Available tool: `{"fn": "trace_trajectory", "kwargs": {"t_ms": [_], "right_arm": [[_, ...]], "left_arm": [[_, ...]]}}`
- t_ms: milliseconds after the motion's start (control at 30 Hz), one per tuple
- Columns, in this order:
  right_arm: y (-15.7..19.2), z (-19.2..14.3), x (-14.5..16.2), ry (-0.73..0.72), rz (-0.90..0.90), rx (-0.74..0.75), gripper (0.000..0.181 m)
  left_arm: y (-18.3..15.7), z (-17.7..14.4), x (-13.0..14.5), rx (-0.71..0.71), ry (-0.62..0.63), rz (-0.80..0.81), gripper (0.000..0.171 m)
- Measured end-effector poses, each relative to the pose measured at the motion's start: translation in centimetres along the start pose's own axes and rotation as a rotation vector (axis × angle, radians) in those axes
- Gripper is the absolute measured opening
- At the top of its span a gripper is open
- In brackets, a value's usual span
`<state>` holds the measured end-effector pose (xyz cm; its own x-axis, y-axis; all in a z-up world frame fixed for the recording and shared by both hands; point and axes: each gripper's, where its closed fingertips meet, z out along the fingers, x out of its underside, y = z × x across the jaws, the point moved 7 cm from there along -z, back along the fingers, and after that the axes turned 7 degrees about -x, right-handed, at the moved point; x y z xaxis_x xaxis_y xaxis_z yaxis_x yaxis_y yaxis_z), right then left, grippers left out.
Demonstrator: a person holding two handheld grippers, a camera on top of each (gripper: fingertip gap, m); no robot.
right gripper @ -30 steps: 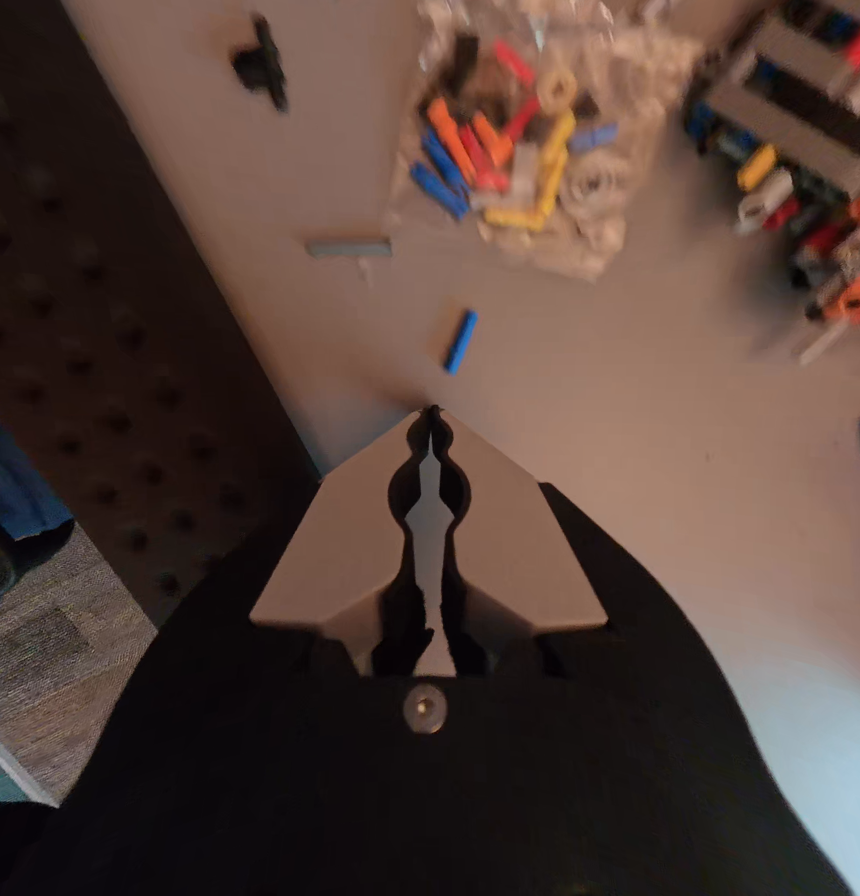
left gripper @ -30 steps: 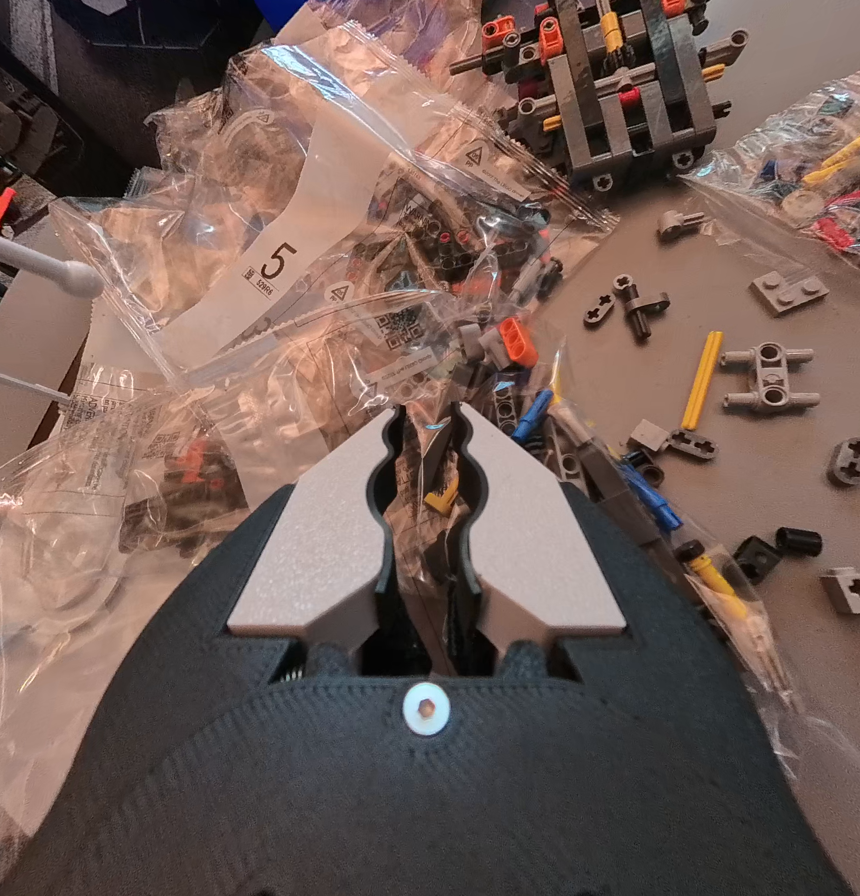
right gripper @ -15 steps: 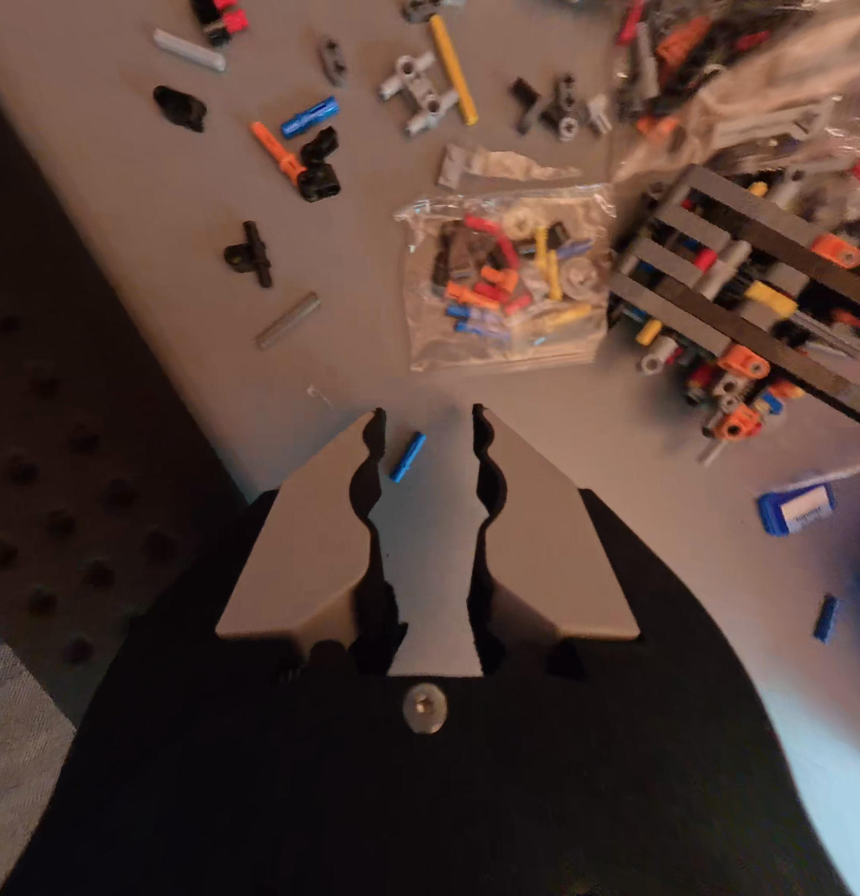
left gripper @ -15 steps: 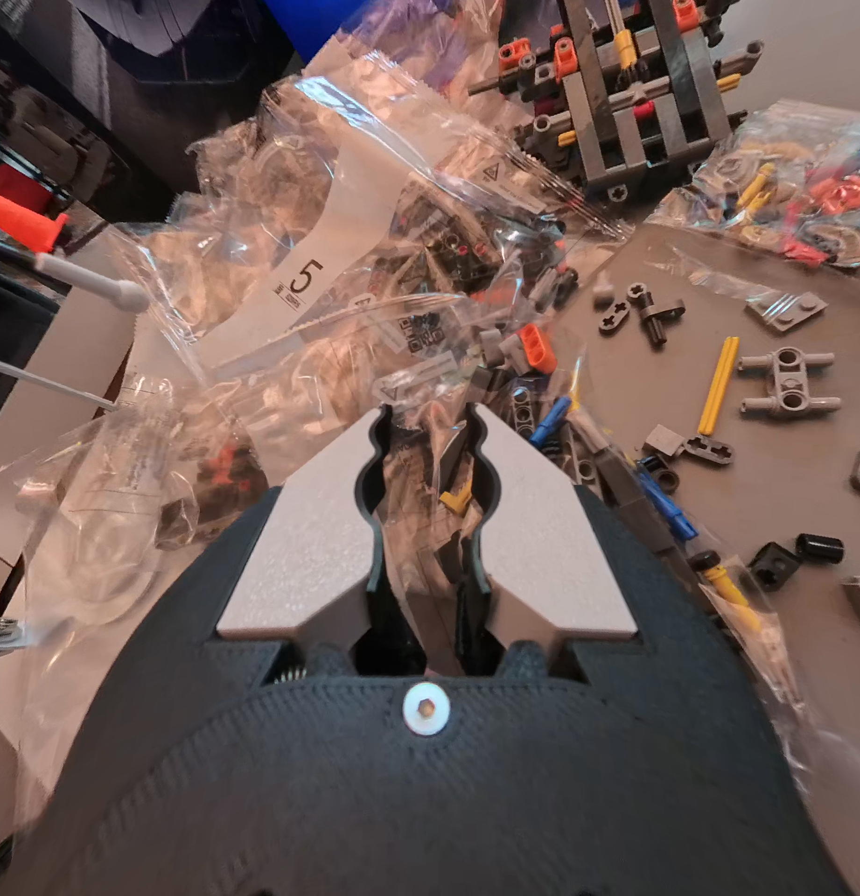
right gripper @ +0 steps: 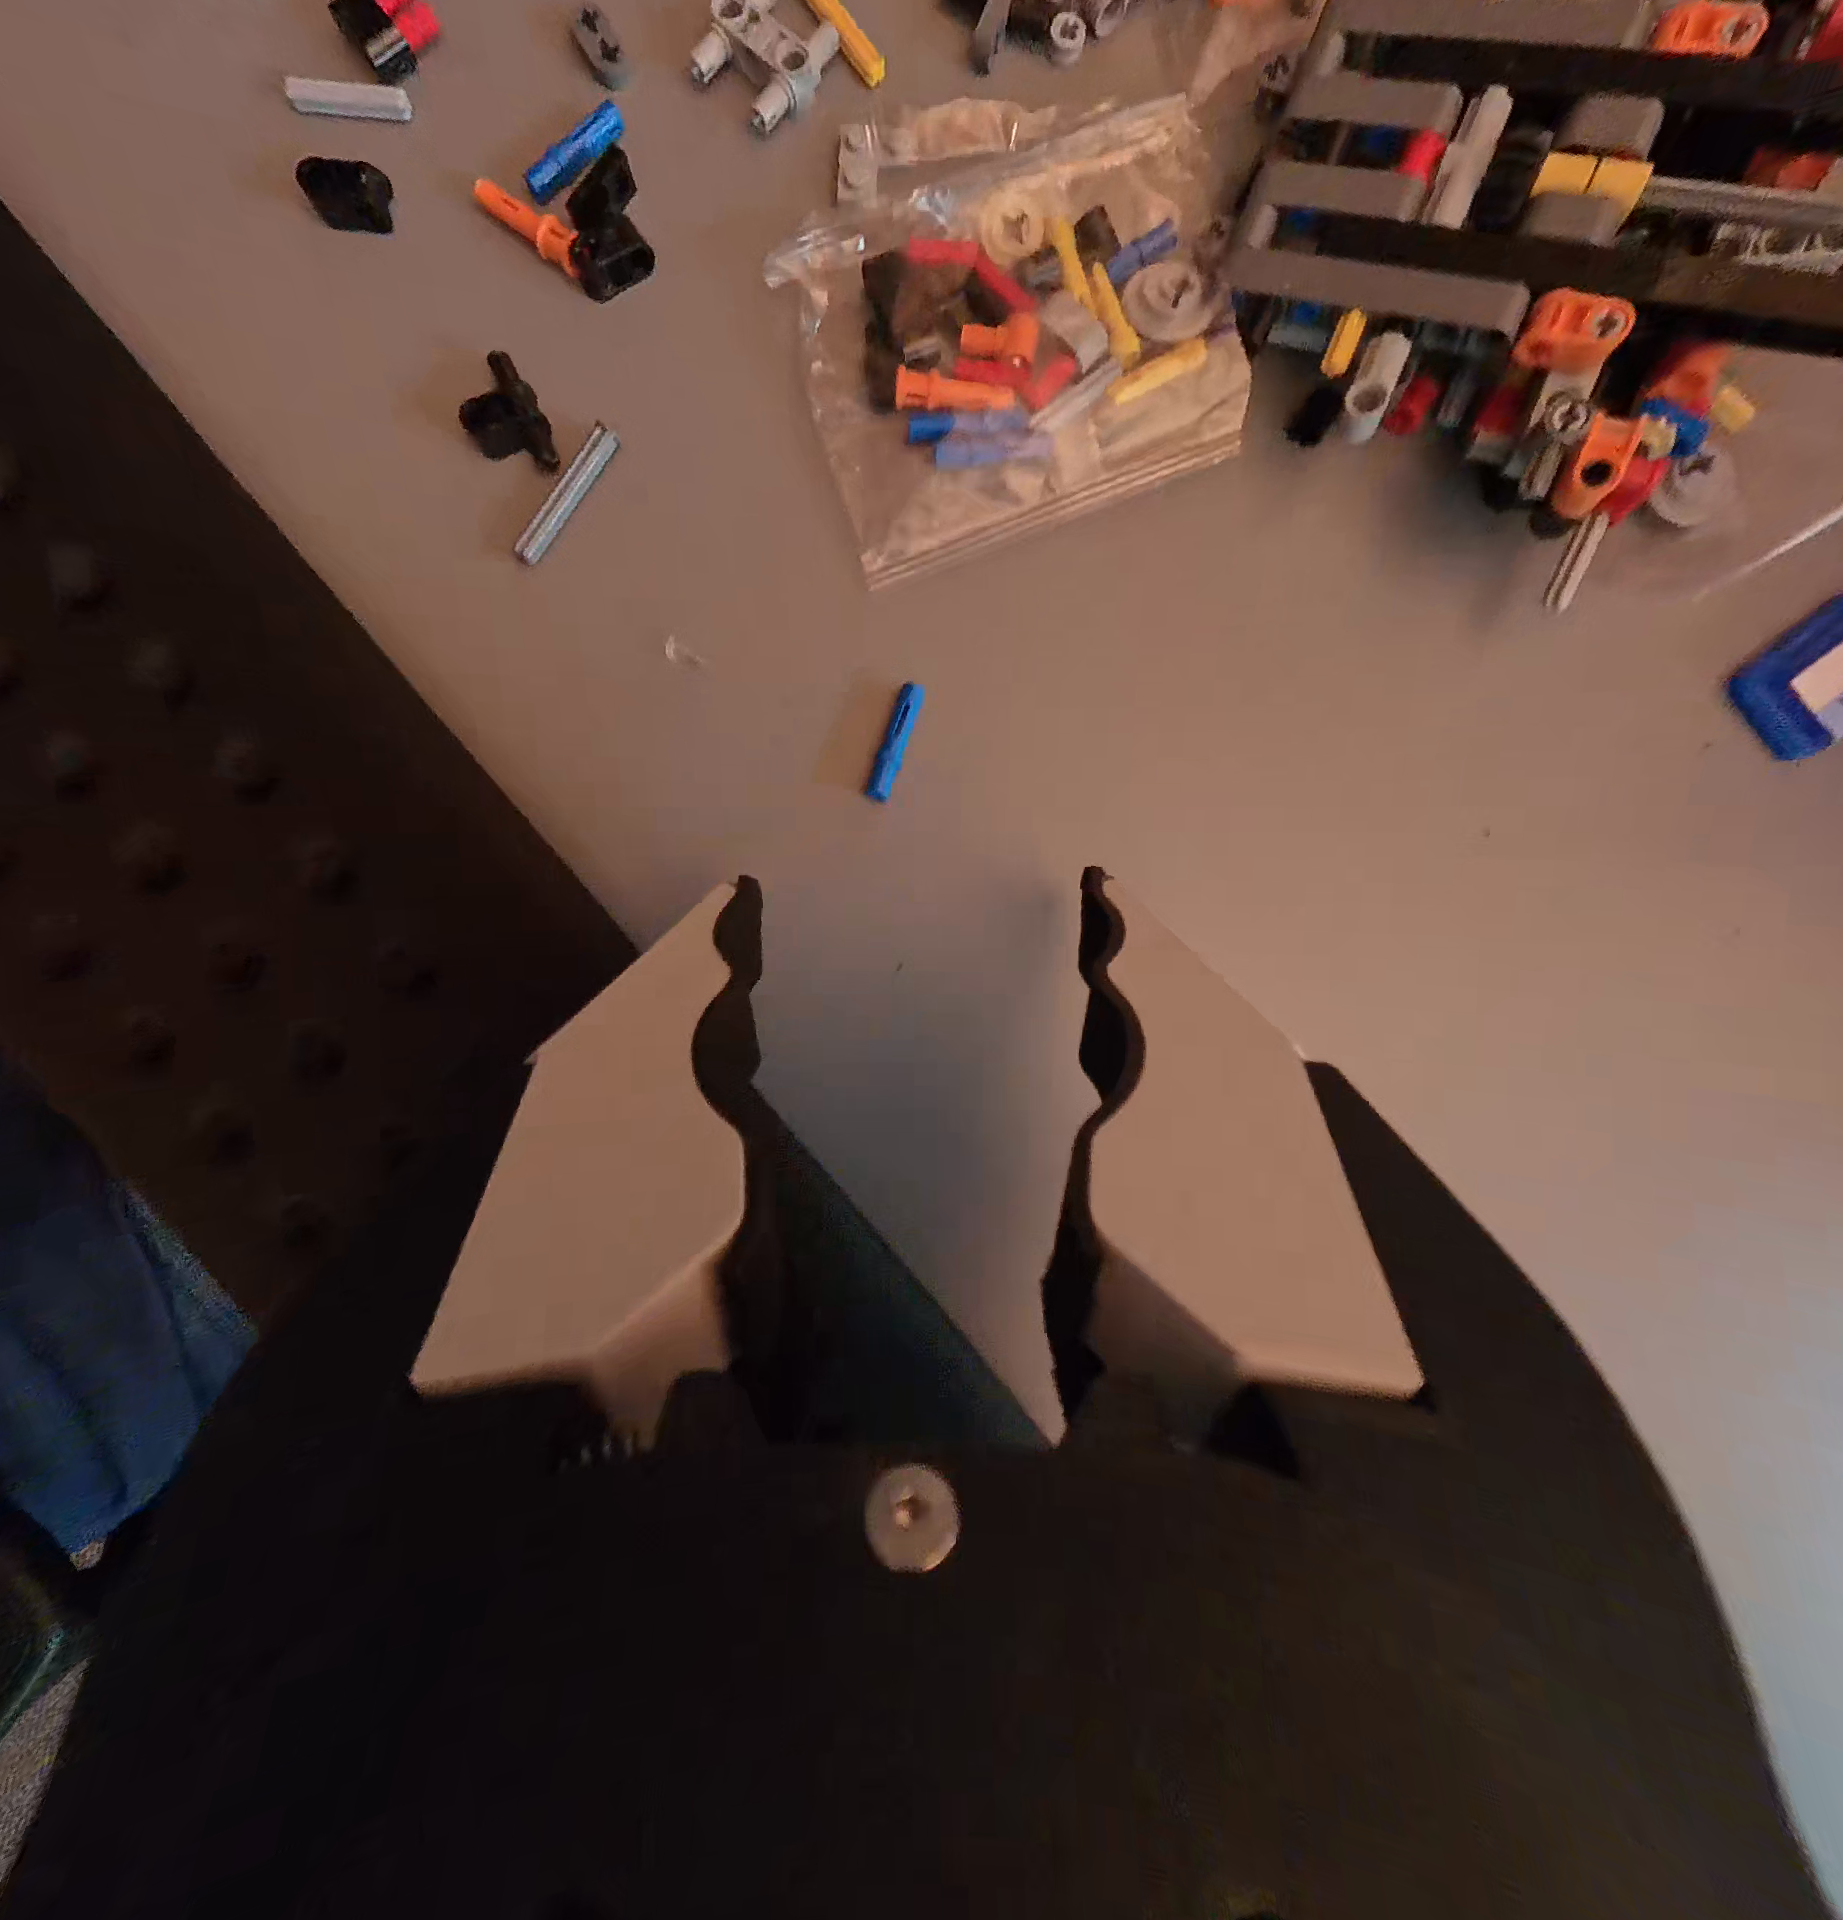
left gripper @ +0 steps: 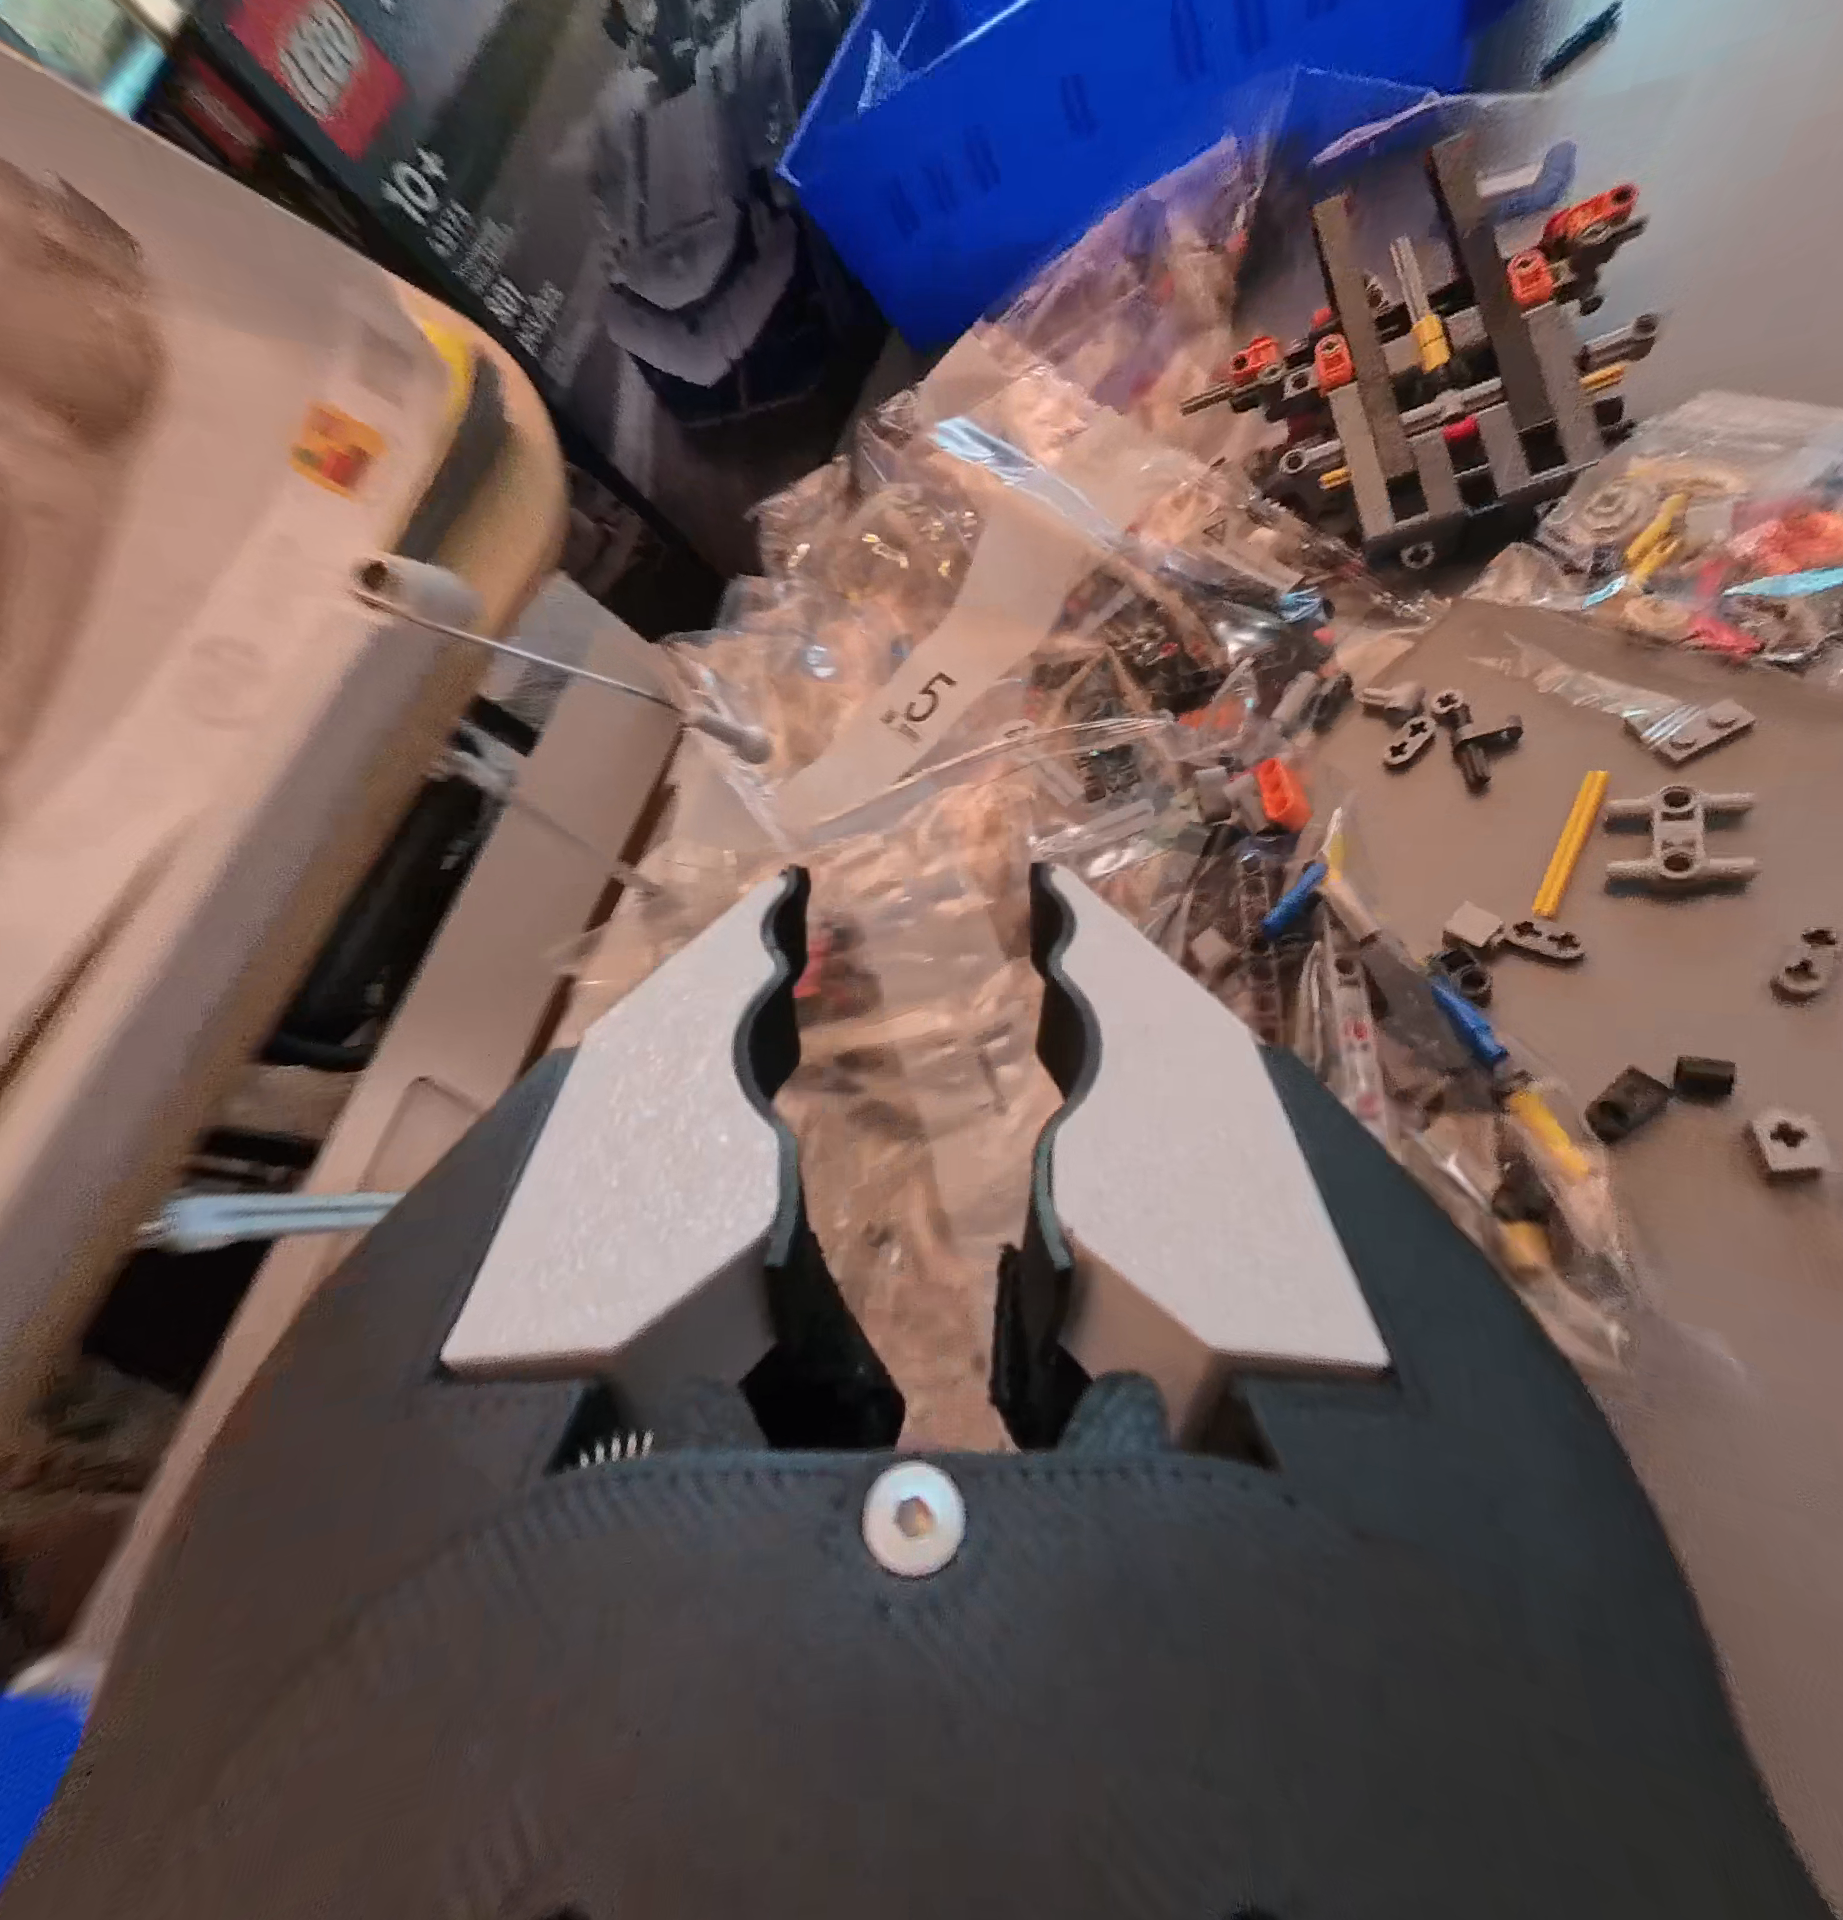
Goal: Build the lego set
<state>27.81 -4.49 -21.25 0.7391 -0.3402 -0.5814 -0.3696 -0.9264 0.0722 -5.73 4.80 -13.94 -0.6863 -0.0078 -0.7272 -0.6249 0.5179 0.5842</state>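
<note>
Lego build (right gripper: 1582, 208): the grey-and-black frame sat far ahead and right of the right tongs (right gripper: 917, 883).
Blue pin (right gripper: 893, 740): lay alone on the tabletop (right gripper: 1312, 831), just ahead of those tongs.
Right tongs: spread wide, holding nothing.
Small parts bag (right gripper: 1021, 332): lay beyond the pin.
Left tongs (left gripper: 917, 883): parted, empty, above clear numbered bags (left gripper: 958, 665).
Loose pieces (left gripper: 1665, 842): scattered to their right.

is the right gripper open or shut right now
Open. In the right wrist view the right gripper has its two grey fingers well apart, bare table showing between them, nothing held; the blue pin lies ahead, untouched.
</note>
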Motion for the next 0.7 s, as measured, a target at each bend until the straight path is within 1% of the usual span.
{"fn": "trace_trajectory", "kwargs": {"t_ms": [33,100,200,267,367,467,533,600,700], "right_arm": [[0.2,0.0,0.3,-0.01,0.004,-0.001,0.06],[0.5,-0.1,0.7,-0.037,0.012,0.01,0.066],[0.6,-0.8,1.4,-0.092,0.021,0.063,0.069],[0.3,-1.3,2.1,-0.124,0.045,0.1,0.067],[-0.1,-1.8,2.7,-0.188,0.081,0.129,0.071],[0.0,-1.9,2.7,-0.229,0.063,0.15,0.068],[0.2,-1.7,2.3,-0.221,0.025,0.155,0.069],[0.5,-1.4,1.9,-0.203,-0.019,0.156,0.064],[0.5,-1.1,1.2,-0.19,-0.046,0.163,0.066]], "left_arm": [[0.4,-0.9,-0.5,-0.023,0.002,0.015,0.041],[0.7,-2.7,-1.4,-0.037,-0.016,-0.009,0.041],[-0.3,-5.6,-1.4,-0.06,-0.02,0.016,0.041],[-1.1,-7.5,-0.4,-0.064,0.007,0.011,0.041],[-2.0,-10.3,1.3,-0.071,0.019,-0.089,0.042],[-3.2,-12.6,4.1,-0.095,0.069,-0.129,0.043],[-4.4,-13.7,5.6,-0.096,0.089,-0.178,0.043],[-5.1,-14.5,7.1,-0.126,0.155,-0.158,0.044],[-6.3,-15.4,8.1,-0.064,0.186,-0.203,0.043]]}}
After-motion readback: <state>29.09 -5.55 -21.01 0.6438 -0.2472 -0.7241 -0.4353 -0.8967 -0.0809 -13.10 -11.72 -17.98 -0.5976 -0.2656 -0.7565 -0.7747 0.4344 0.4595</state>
